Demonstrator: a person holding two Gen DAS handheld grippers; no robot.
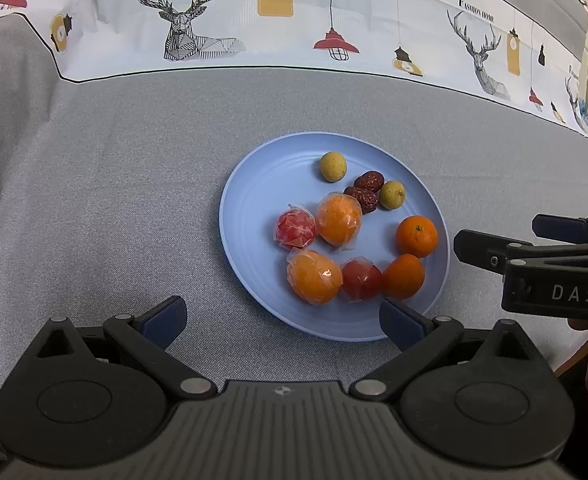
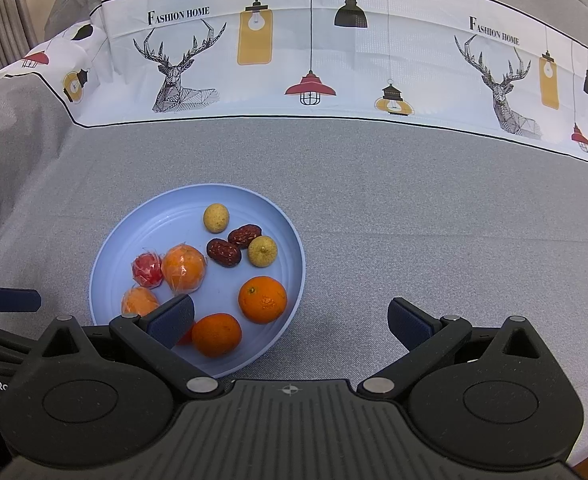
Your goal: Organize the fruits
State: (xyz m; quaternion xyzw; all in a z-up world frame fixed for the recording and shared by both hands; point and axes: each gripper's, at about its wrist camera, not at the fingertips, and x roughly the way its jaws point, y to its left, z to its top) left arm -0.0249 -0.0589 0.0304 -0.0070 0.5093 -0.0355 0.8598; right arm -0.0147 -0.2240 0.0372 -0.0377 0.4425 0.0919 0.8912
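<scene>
Surface: a table under a grey tablecloth (image 2: pixel 373 208), with a white printed band (image 2: pixel 333 60) of deer and lamp motifs running along the far edge.

Carrier: 1 light blue plate (image 1: pixel 246 208) stands on the grey cloth, well short of the printed band.

Contents, all inside the plate rim:
- 2 bare oranges (image 1: pixel 416 236) at the plate's right edge, one behind the other, close together.
- 2 oranges in clear wrap (image 1: pixel 338 219), one at the plate's centre, one toward its near edge.
- 2 red fruits in clear wrap (image 1: pixel 295 229), one touching the left side of the central wrapped orange, one at the near edge between a wrapped orange and a bare orange.
- 2 dark red dates (image 1: pixel 369 181), touching each other, toward the far right of the plate.
- 2 small yellow-green round fruits (image 1: pixel 333 166), one at the far edge, one just beside the dates on their right.

Left gripper (image 1: pixel 282 320): jaws spread wide, nothing between them; its right fingertip overlaps the near rim of the plate in the left wrist view.

Right gripper (image 2: pixel 292 322): jaws spread wide, nothing between them; its left fingertip sits over the near part of the plate in the right wrist view, its right fingertip over bare cloth. It stands off the plate's right edge.
</scene>
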